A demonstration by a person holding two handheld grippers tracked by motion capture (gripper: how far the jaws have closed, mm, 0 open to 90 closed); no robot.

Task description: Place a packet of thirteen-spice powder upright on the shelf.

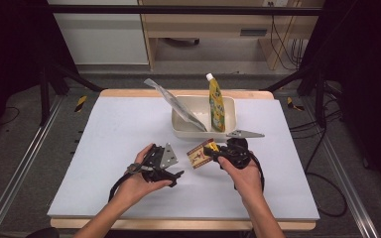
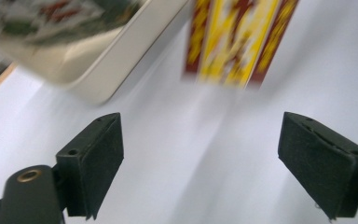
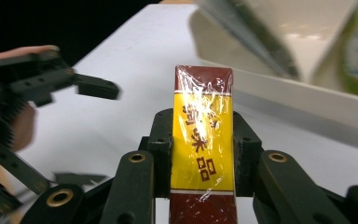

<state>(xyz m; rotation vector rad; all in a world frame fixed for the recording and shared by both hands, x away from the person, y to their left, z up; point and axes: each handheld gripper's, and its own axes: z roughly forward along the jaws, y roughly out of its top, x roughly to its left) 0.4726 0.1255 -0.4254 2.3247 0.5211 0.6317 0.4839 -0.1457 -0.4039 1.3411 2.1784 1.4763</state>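
My right gripper [image 1: 211, 150] is shut on a red and yellow wrapped packet [image 1: 197, 156], holding it just above the white table sheet, in front of the cream tub. In the right gripper view the packet [image 3: 204, 116] stands lengthwise between the two jaws of the gripper [image 3: 203, 142], pads pressed on its long sides. My left gripper [image 1: 175, 163] is open to the left of the packet, with nothing between its jaws. In the left gripper view the wide-apart gripper [image 2: 200, 158] faces the packet [image 2: 237, 37], which is farther off.
A cream tub [image 1: 203, 133] at the back centre of the white sheet [image 1: 119, 134] holds an upright yellow pouch [image 1: 217, 104] and a leaning silver pouch [image 1: 178, 104]. Dark frame posts stand at both sides of the table.
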